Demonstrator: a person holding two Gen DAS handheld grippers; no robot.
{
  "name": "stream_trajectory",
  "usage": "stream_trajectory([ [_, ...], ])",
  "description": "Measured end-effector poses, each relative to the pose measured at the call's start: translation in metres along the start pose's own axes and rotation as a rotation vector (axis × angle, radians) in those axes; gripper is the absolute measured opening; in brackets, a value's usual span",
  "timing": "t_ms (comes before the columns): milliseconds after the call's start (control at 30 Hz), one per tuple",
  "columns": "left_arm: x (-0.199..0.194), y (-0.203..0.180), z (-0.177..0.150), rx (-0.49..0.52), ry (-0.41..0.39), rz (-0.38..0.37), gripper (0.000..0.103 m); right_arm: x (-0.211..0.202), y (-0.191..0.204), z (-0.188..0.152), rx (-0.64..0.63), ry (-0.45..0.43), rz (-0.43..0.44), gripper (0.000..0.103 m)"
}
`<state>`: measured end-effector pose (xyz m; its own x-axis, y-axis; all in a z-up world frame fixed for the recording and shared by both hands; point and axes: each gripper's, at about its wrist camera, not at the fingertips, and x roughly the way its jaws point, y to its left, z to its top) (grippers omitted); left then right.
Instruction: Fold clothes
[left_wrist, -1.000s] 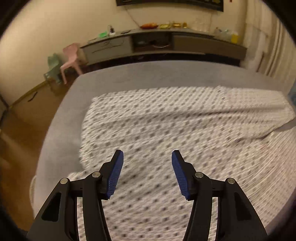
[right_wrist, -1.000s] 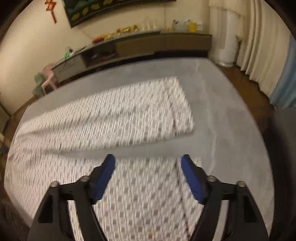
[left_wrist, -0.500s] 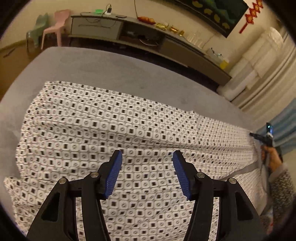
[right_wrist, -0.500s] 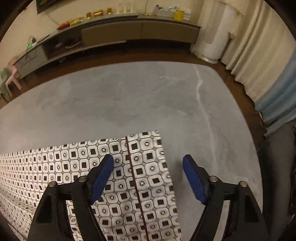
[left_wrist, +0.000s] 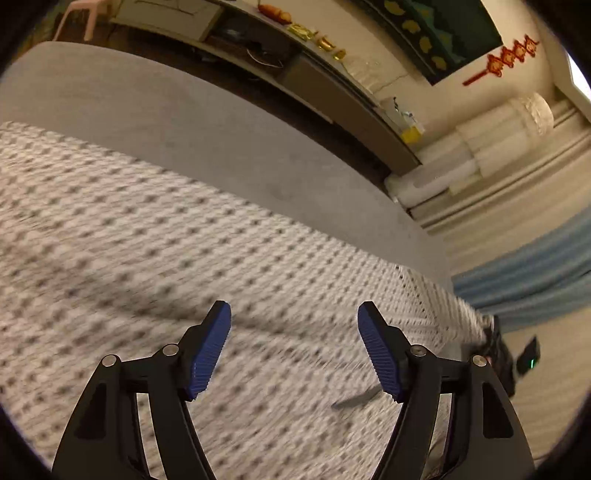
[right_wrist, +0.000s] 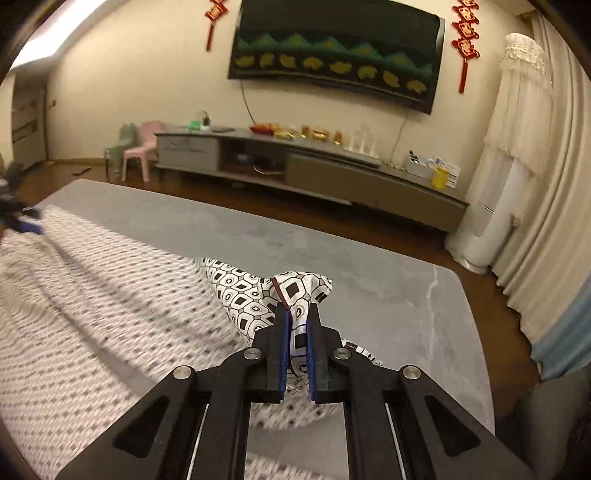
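Patterned garment (left_wrist: 155, 258), white with black squares, lies spread over the grey surface (left_wrist: 166, 110) and fills the lower and left parts of the left wrist view; heavy blur hides its finer detail. The left gripper (left_wrist: 294, 347) hangs above the cloth at bottom centre with its blue fingers (left_wrist: 208, 354) well apart and opening; nothing lies between them. A half second ago the same fingers stood narrower over a sharp, still pattern, so this hand is now travelling across the garment. At the right edge a dark device with a green light shows, too blurred to identify.

In the right wrist view the right gripper (right_wrist: 295, 325), at lower centre, has its fingers (right_wrist: 282, 350) closing on a bunched corner of the garment (right_wrist: 299, 291), which stands up in a peak above the fingertips. A dark red seam line runs along that corner. A half second ago these fingers were spread wide above flat cloth. The TV cabinet (right_wrist: 314, 170) sits along the far wall.

Judgement: one corner is secured; the left hand appears to be heading for its own grip point, after which a fold can begin.
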<state>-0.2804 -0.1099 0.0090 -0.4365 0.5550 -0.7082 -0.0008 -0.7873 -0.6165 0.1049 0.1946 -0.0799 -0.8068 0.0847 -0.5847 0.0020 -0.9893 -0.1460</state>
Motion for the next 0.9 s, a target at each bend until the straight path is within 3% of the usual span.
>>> stream_trajectory([
  [200,0.071,-0.057,0.005,0.023,0.053,0.065,0.075,-0.056,0.008,-0.036,0.023,-0.024,0.038,0.009],
  [333,0.097,-0.074,-0.002,-0.008,0.074,0.061,0.075,-0.061,0.000,-0.052,0.031,-0.016,0.061,0.009],
  [500,0.128,-0.096,-0.018,0.030,0.121,0.069,0.073,-0.063,-0.009,-0.052,0.054,-0.038,0.085,0.009],
  [533,0.130,-0.100,-0.019,0.045,0.107,0.092,0.065,-0.063,-0.010,-0.052,0.056,-0.038,0.088,0.009],
  [567,0.132,-0.105,-0.020,0.059,0.094,0.114,0.023,-0.062,-0.010,-0.052,0.059,-0.036,0.090,0.009],
  [600,0.132,-0.107,-0.019,0.061,0.083,0.131,0.003,-0.060,-0.011,-0.053,0.064,-0.034,0.087,0.009],
  [633,0.132,-0.110,-0.019,0.062,0.071,0.147,0.003,-0.055,-0.013,-0.053,0.073,-0.025,0.069,0.010],
  [700,0.108,-0.118,-0.019,0.057,-0.015,0.119,0.003,-0.045,-0.019,-0.051,0.085,-0.017,0.023,0.010],
  [767,0.067,-0.130,-0.030,0.045,-0.097,0.039,0.002,-0.053,-0.025,-0.043,0.085,-0.078,-0.015,0.010],
  [833,0.010,-0.143,-0.065,0.081,-0.165,-0.046,0.002,-0.080,-0.031,-0.037,0.100,-0.159,-0.008,0.010],
  [900,-0.032,-0.147,-0.120,0.141,-0.175,-0.056,0.002,-0.104,-0.031,-0.043,0.067,-0.181,-0.001,0.010],
])
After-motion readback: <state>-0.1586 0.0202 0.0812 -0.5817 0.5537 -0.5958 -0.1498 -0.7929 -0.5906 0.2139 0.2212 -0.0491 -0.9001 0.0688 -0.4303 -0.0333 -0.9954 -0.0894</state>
